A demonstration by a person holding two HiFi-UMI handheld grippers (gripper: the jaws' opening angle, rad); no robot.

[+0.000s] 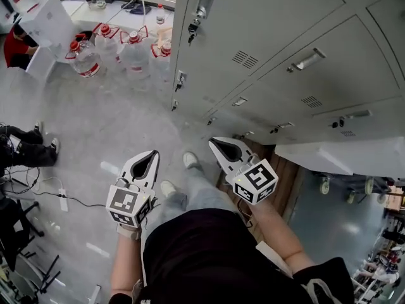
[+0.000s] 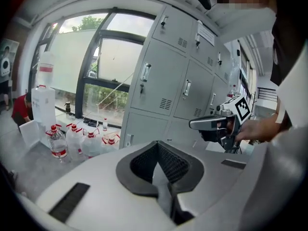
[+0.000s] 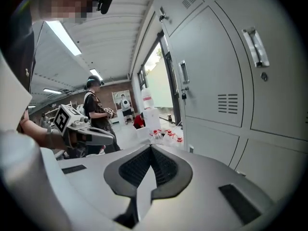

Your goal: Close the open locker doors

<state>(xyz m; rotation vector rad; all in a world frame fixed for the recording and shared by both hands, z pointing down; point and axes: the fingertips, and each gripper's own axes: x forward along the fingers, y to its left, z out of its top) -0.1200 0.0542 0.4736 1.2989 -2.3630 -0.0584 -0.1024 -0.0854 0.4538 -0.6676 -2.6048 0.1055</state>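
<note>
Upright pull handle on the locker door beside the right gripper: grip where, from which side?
Probably mid-bar: the handle is a slim upright bar standing off the door. Come square to the door face, jaws straddling it sideways. Right gripper is shut; open first.

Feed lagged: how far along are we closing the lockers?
Done: every locker door in view sits flush. In hand: nothing; left tool and right tool are shut, empty, touching nothing. Left: no open door visible, though doors out of frame can't be judged.

Red-capped water bottles (image 1: pixel 130 54) on floor (image 1: pixel 107 125) nr window (image 2: pixel 110 76); white power strip (image 1: pixel 62 202) well apart.
</note>
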